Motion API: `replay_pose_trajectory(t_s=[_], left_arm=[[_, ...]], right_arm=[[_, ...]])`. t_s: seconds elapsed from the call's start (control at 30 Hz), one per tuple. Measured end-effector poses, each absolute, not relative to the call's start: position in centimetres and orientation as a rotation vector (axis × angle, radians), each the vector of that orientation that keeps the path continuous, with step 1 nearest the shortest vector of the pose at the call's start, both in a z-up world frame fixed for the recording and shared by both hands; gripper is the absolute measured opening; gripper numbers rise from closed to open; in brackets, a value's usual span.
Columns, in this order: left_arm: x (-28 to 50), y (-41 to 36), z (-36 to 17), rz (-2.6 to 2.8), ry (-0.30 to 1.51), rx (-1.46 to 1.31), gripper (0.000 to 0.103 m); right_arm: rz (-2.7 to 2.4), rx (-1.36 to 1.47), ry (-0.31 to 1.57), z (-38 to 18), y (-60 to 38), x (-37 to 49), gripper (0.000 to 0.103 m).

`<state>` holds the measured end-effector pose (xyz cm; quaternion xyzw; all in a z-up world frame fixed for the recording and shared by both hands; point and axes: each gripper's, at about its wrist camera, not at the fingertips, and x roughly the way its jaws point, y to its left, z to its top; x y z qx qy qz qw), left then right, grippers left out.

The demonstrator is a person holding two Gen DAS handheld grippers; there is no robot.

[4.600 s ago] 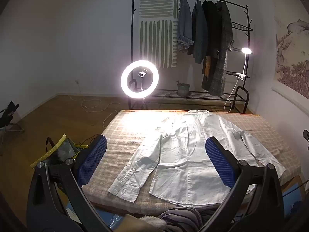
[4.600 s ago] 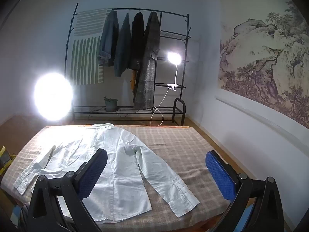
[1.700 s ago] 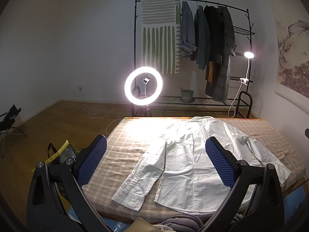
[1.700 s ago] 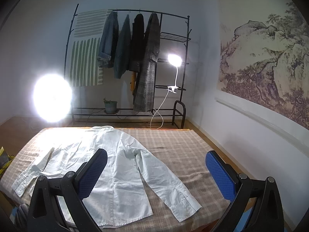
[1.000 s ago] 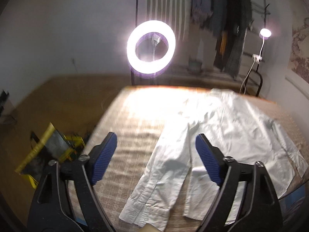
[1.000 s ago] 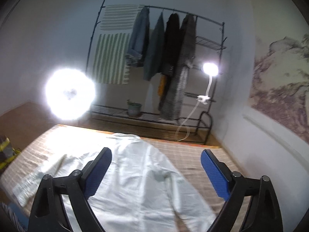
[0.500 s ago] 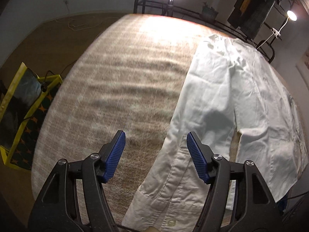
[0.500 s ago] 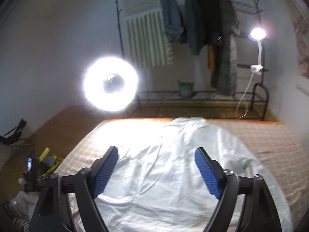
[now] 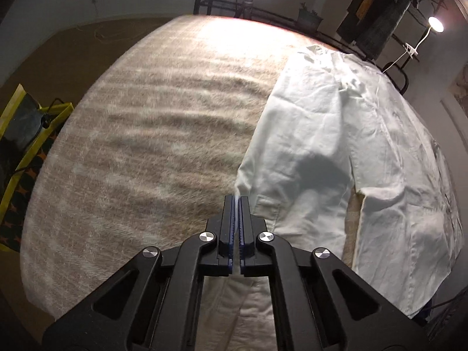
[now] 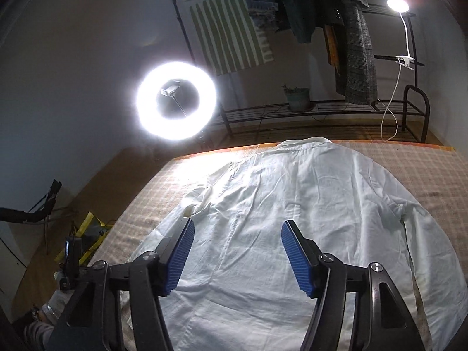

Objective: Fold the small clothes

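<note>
A: Where does the shirt (image 10: 292, 222) lie?
B: Flat on the bed (image 9: 152, 122), collar toward twelve o'clock, hem toward six, one sleeve (image 9: 295, 158) running along its nine o'clock side.

A: And behind the bed?
B: At twelve, the ring light (image 10: 177, 101); the clothes rack (image 10: 292, 58) stands behind it, stretching toward two, with a potted plant (image 10: 297, 98) on its bottom shelf and a clip lamp (image 10: 397, 5) at its two o'clock end.

A: Anything beside the bed?
B: A bag (image 9: 26, 134) on the floor at nine
</note>
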<state>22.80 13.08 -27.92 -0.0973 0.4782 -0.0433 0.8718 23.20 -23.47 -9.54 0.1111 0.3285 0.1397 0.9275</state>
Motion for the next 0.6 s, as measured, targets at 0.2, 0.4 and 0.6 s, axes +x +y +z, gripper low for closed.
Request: replay_pose_trajectory(t_s=[0.2, 0.4, 0.6], left_arm=[[22.1, 11.4, -25.3, -0.163, 0.902, -0.263, 0.000], [21.3, 7.7, -21.8, -0.293, 0.823, -0.249, 0.000], [20.1, 2.7, -20.8, -0.434, 0.823, -0.177, 0.000]], right_arm=[[0.318, 0.284, 0.718, -9.8, -23.1, 24.0, 0.051], [0.401, 0.304, 0.780, -11.1, -21.0, 25.5, 0.047], [0.461, 0.354, 0.847, -12.8, -19.5, 27.8, 0.040]])
